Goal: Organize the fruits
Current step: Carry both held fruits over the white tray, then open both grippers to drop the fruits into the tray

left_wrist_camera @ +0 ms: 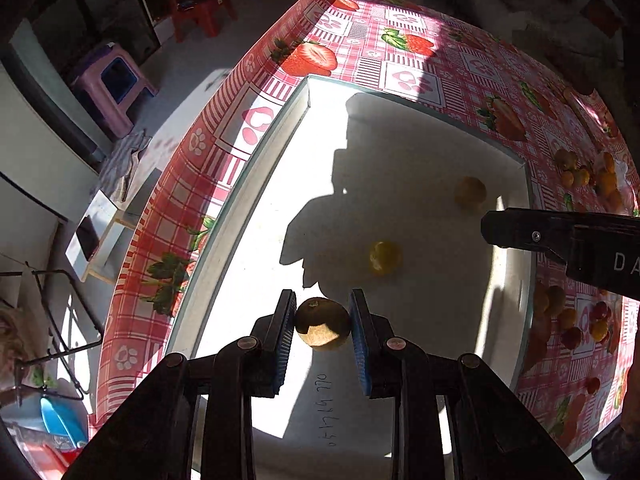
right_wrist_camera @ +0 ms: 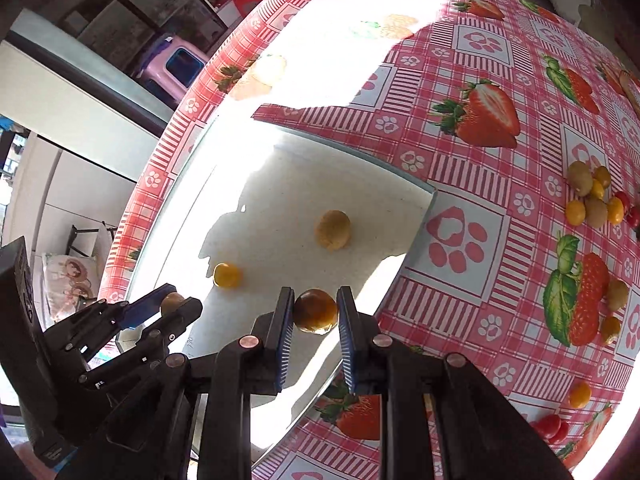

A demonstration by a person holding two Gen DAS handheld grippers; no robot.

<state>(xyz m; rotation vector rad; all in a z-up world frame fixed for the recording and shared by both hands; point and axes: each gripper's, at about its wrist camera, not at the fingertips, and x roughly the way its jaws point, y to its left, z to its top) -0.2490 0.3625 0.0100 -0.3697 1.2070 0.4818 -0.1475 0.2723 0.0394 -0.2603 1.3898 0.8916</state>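
The right gripper (left_wrist_camera: 486,226) is cut off at the frame edge in the left wrist view, only the letters "DA" being legible on its body. Handwritten digits on the white tray (left_wrist_camera: 420,152) are seen but not reliably read. Overexposed glare hides much of the strawberry-print tablecloth (right_wrist_camera: 472,240) in the right wrist view.

Two loose fruits are counted in the tray: a pale yellow fruit (right_wrist_camera: 333,230) and a small yellow fruit (right_wrist_camera: 227,275). A brownish round fruit (left_wrist_camera: 323,323) is clamped between the left gripper (left_wrist_camera: 323,316) jaws above the tray. An orange-brown fruit (right_wrist_camera: 316,309) is clamped between the right gripper's jaws at the tray's edge. A cluster of small fruits (right_wrist_camera: 596,198) is noted on the cloth, well apart.
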